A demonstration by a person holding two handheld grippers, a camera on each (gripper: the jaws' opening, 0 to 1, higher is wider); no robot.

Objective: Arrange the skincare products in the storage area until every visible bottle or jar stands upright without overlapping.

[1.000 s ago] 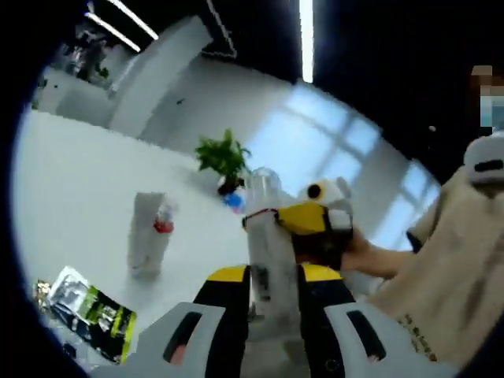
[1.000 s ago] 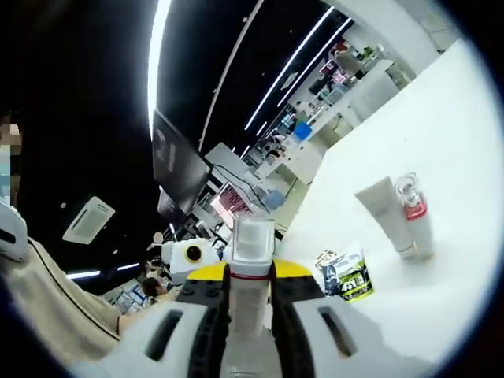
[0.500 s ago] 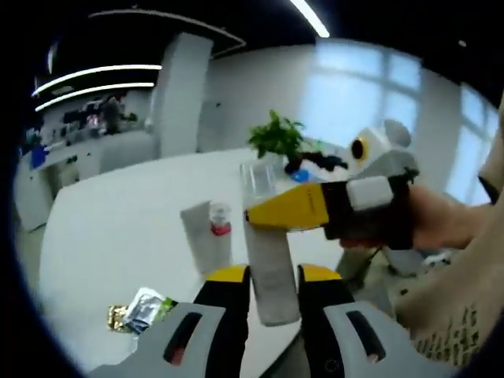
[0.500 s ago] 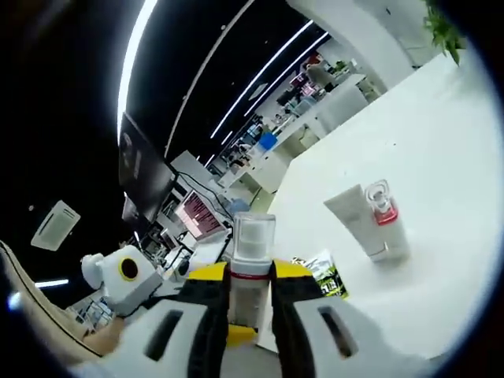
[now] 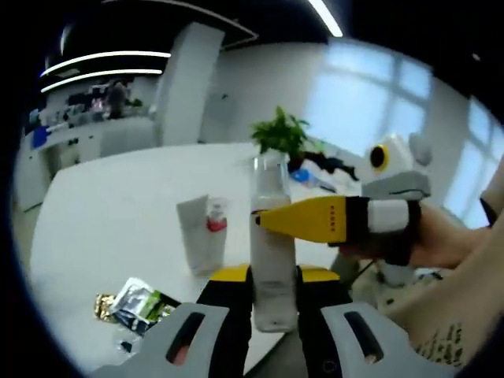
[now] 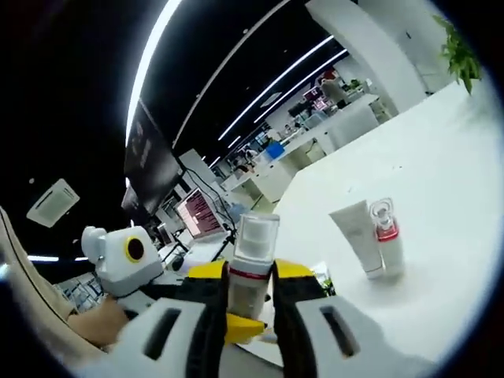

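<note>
In the left gripper view, sachets (image 5: 135,300) lie on the white table (image 5: 102,228), a tube (image 5: 197,244) and small bottle (image 5: 216,226) stand (touching), then the left gripper (image 5: 272,282) and right gripper (image 5: 272,223) both clamp the clear-capped bottle (image 5: 271,260), held upright above the table's edge.
</note>
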